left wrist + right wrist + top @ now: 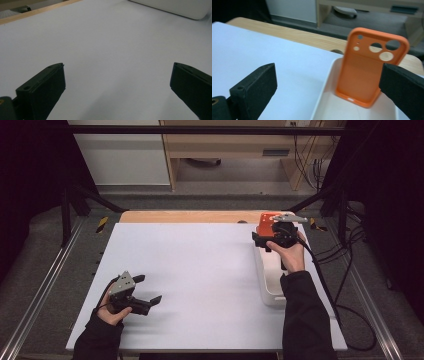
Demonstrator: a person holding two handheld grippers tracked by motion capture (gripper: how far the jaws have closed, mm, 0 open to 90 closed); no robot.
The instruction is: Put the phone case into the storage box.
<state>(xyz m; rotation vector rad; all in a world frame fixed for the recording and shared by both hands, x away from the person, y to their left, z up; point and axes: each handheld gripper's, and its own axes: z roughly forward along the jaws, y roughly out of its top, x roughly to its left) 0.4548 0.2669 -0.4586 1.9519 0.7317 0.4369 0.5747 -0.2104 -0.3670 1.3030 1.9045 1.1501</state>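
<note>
- Orange phone case (369, 67) standing upright at the far end of a white tray (329, 100), camera cut-outs at the top, lower edge resting on the tray floor.
- Right gripper (329, 82) held over the tray's far end, jaws spread wide; case seen between them but farther off, no pad pressing on it.
- In the high view, right gripper (260, 240) just beside the case (265, 222), near the table's back right corner.
- Left gripper (150, 292) low over the white table (200, 270) at front left, well apart from the tray (270, 290).
- Left gripper's jaws wide open, nothing between them but bare tabletop (112, 50).
</note>
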